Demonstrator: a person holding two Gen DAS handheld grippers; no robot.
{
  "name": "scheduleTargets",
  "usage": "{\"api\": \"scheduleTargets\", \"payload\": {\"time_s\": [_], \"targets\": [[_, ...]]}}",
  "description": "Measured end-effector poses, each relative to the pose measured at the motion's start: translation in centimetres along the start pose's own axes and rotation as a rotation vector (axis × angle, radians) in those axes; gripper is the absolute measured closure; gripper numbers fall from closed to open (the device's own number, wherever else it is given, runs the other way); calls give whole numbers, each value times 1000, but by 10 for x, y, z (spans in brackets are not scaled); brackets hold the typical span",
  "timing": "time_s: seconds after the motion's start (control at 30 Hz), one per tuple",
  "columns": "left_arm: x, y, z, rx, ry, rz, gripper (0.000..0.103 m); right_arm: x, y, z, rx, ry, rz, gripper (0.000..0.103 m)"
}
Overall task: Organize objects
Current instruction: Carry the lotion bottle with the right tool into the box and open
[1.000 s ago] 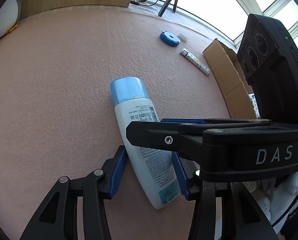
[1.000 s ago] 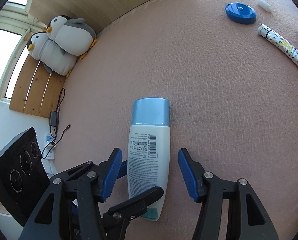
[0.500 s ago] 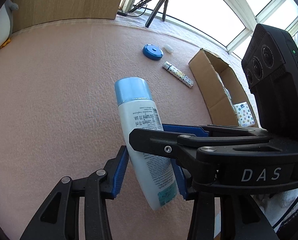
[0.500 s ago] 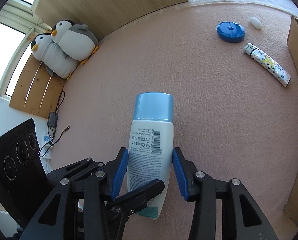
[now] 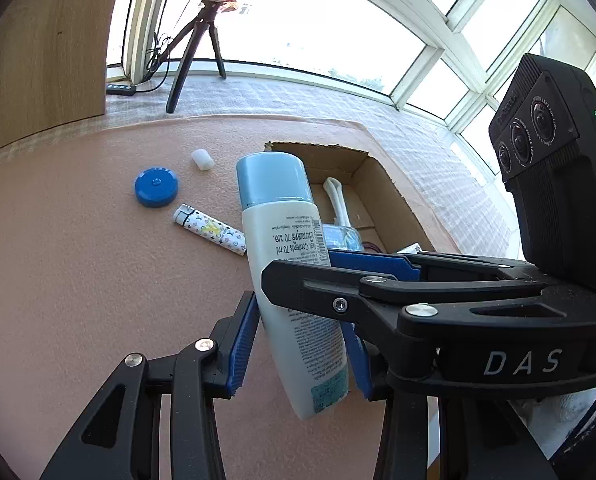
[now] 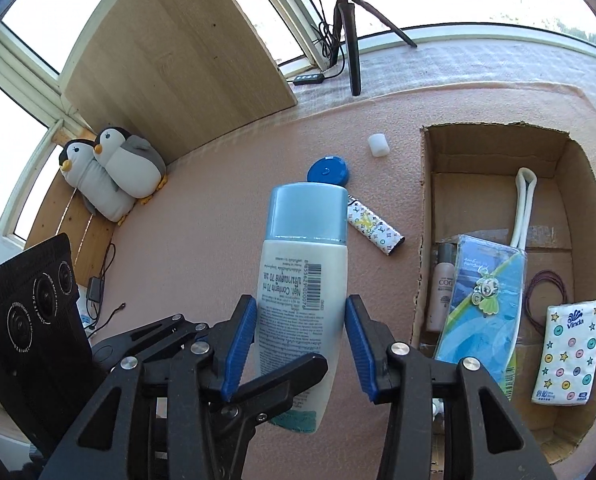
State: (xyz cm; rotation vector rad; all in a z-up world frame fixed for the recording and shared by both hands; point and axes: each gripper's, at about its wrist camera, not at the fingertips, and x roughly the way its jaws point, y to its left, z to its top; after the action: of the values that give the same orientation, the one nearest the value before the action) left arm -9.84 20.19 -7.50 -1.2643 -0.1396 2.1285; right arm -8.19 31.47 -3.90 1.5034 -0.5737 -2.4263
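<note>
Lifted off the mat [image 6: 202, 216], bottle [image 6: 303, 256] clamped by both grippers' fingers [image 6: 240, 340]

bottle [image 6: 303, 280] lifted off mat | right gripper [image 6: 299, 340] closed on it | box [image 6: 425, 208] nearer

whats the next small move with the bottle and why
Probably carry the bottle rightward over the cardboard box and lower it in. Both the right gripper and the left gripper are clamped on it, it is lifted off the pink mat, and the box already holds sorted items with bare floor near its far end.
</note>
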Motion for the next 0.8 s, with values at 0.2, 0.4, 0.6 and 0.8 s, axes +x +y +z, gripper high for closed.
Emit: {"api": "scheduleTargets", "payload": {"time_s": [0.2, 0.4, 0.6, 0.8], "targets": [[37, -45, 21, 39, 5, -27, 60, -24, -45, 11, 40, -38, -45, 61], [77, -79, 40, 64, 32, -54, 60, -39, -86, 18, 73, -52, -79, 61], [108, -104, 48, 88, 60, -57, 60, -45, -120, 20, 103, -50, -90, 61], [123, -111, 54, 95, 68, -47, 60, -46, -135, 23, 108, -50, -84, 61]]}}
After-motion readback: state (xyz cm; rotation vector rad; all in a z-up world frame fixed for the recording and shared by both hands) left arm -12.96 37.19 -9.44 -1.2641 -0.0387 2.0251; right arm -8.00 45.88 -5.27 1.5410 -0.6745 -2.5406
